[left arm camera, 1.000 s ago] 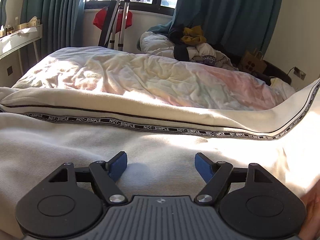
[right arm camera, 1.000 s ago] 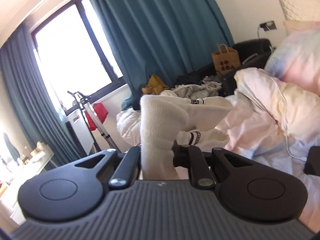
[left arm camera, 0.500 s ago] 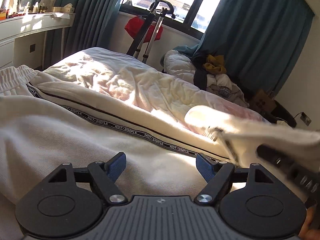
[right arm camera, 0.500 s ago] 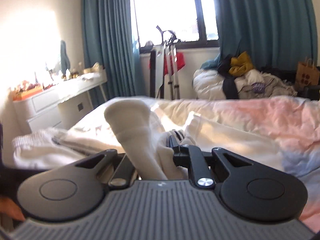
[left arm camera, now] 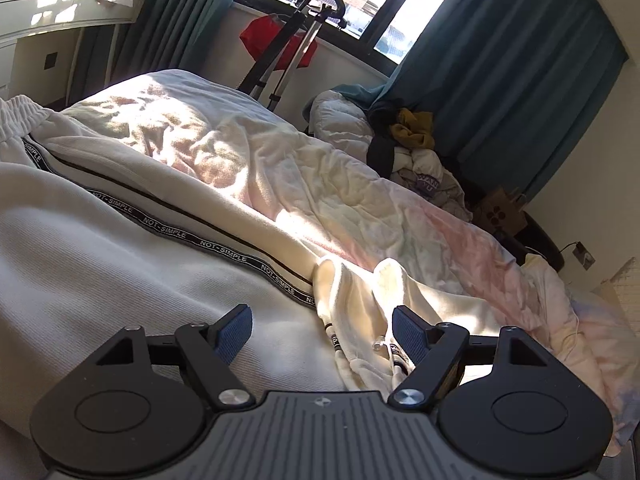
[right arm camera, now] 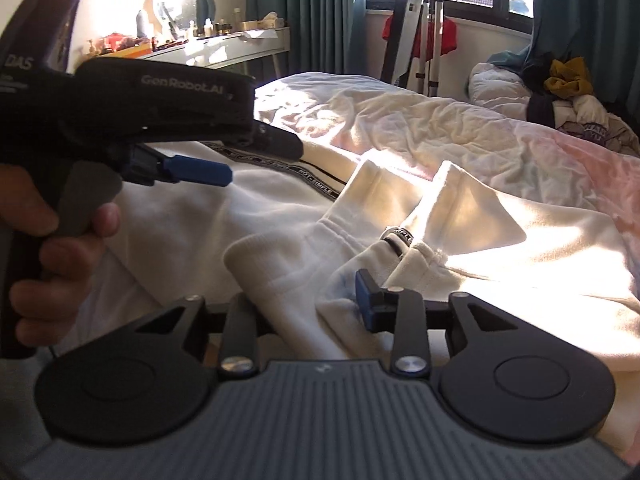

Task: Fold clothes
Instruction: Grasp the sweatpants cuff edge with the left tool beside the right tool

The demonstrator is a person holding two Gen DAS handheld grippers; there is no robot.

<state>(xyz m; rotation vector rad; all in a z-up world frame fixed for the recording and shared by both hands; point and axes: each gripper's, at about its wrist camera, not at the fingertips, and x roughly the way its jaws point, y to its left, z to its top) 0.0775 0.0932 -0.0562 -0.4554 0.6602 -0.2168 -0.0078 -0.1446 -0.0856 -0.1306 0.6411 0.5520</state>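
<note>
Cream sweatpants (left arm camera: 120, 264) with a black "NOT-SIMPLE" side stripe (left arm camera: 224, 252) lie spread on the bed. Their cuffed leg ends (left arm camera: 356, 300) rest folded over the upper part, just ahead of my left gripper (left arm camera: 320, 322), which hovers open over the cloth with nothing between its pads. In the right wrist view my right gripper (right arm camera: 308, 306) sits low on the sweatpants (right arm camera: 500, 248). Its jaws are opening, and a loose fold of the leg (right arm camera: 280, 264) still lies between them and hides the left finger. A hand (right arm camera: 48, 264) holds the left gripper at upper left, its blue finger (right arm camera: 196, 170) showing.
A rumpled pale duvet (left arm camera: 320, 168) covers the bed beyond the pants. A heap of clothes (left arm camera: 416, 148) lies at the far side by teal curtains. A folded metal frame with red cloth (left arm camera: 288, 52) leans under the window. A cluttered dressing table (right arm camera: 224, 46) stands at the left.
My right gripper swung down and across with the leg ends, laid them on the pants, and its jaws have parted. The left gripper rolled and shifted slightly, staying open.
</note>
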